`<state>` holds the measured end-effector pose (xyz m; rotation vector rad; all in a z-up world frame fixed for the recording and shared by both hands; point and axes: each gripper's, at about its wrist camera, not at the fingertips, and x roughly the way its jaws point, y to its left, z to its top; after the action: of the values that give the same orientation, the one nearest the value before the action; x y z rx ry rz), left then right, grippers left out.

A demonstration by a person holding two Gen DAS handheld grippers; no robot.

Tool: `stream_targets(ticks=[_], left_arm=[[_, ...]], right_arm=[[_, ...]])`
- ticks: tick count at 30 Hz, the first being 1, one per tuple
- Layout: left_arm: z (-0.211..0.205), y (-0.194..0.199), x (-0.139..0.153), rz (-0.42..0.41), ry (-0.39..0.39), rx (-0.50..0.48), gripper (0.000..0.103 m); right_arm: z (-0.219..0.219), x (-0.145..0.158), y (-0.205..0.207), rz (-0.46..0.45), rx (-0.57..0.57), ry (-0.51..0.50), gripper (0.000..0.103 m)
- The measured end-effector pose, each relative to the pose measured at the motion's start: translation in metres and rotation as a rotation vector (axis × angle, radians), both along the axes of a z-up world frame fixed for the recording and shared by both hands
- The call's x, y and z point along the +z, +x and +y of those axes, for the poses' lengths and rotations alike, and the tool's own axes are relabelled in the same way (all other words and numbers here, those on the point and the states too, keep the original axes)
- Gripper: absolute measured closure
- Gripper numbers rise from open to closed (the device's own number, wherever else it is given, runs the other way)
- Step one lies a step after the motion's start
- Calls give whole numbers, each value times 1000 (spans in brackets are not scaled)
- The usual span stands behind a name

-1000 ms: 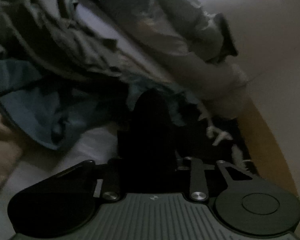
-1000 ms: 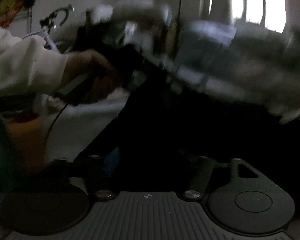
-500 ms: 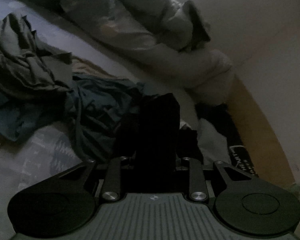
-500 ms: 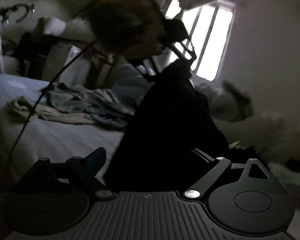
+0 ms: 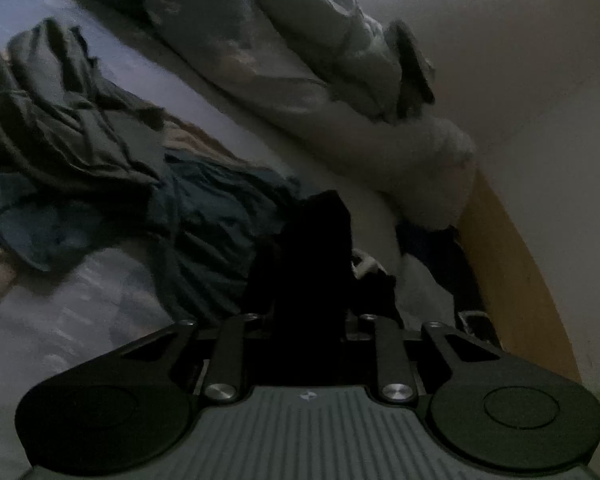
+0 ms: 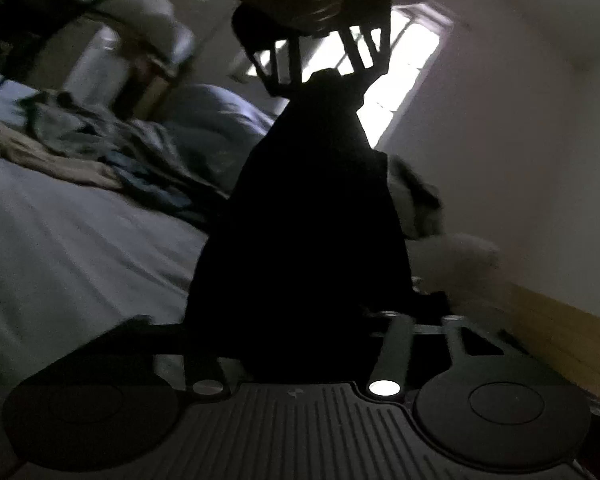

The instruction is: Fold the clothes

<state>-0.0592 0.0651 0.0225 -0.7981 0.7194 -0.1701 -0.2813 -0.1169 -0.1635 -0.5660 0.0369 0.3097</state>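
Both grippers' fingers pinch black garment (image 6: 300, 220), left gripper (image 5: 312, 248) above right gripper (image 6: 300, 288), hanging it to straighten over bed (image 6: 60, 232).

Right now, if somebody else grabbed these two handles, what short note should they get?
Left gripper: shut on the black garment, lifted over the bed.
Right gripper: shut on the same black garment, which stretches up to the left gripper above.
Unfolded pile of grey and blue clothes lies crumpled on the bed, beside the bedding along the wall.
Done: the garment is picked up. Left: spread it, fold it, then work through the pile.
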Motion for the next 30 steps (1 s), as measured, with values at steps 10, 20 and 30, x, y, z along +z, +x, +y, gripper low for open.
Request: stream_targets(ticks=[10, 20, 30], left_arm=[[41, -80, -32, 72, -119, 175, 81], [61, -203, -5, 125, -212, 381, 81], [49, -142, -4, 201, -237, 504, 74]], right_arm=[[-51, 70, -33, 165, 301, -74, 86], [-70, 163, -82, 596, 594, 35, 86], [-104, 202, 5, 913, 662, 349, 86]])
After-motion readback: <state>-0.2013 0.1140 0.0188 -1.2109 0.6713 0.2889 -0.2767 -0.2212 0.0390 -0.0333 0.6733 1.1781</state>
